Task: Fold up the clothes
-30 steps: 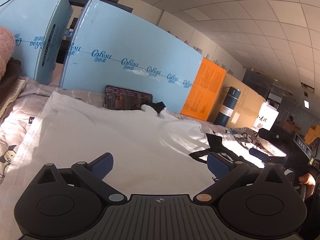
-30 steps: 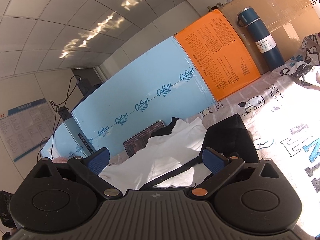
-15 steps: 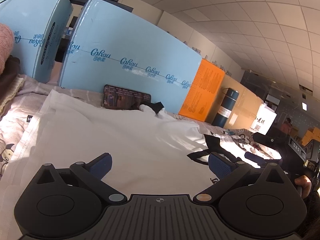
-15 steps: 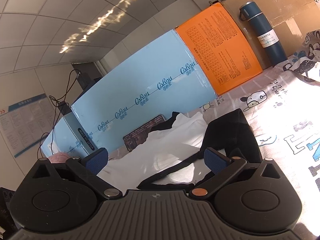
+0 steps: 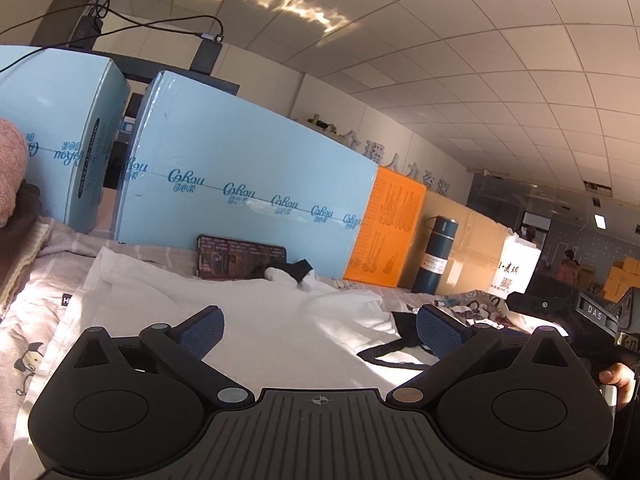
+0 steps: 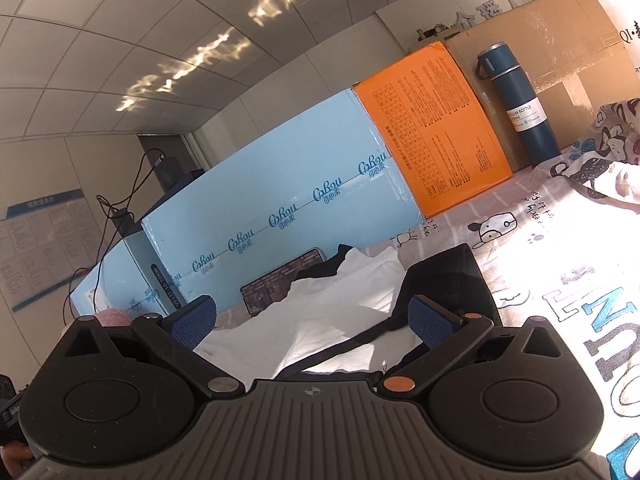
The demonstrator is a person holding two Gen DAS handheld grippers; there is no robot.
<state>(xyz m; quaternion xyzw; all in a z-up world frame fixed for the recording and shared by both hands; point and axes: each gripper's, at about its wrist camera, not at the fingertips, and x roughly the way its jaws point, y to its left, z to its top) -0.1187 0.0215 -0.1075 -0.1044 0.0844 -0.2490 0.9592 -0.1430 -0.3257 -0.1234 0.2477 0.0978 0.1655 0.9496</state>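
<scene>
A white T-shirt point(image 5: 256, 320) with black trim lies spread flat on a printed bedsheet point(image 5: 28, 344). Its black collar point(image 5: 296, 269) points to the far side. A black sleeve point(image 6: 444, 280) lies at the shirt's right side and shows in the left wrist view point(image 5: 404, 326) too. My left gripper point(image 5: 318, 324) is open and empty, low over the shirt's near part. My right gripper point(image 6: 312, 314) is open and empty, just above the shirt's edge by the black sleeve. The right gripper's body shows at the far right of the left wrist view point(image 5: 576, 312).
Blue foam boards point(image 5: 248, 196), an orange box point(image 5: 392, 232) and a cardboard box point(image 6: 560, 40) stand along the far edge. A dark blue bottle point(image 5: 434, 256) stands by them. A phone point(image 5: 240, 258) leans on the board. Folded clothes point(image 5: 12, 200) are stacked at the left.
Both grippers have tilted upward a little, so more ceiling shows. They stay open over the shirt, which has not moved.
</scene>
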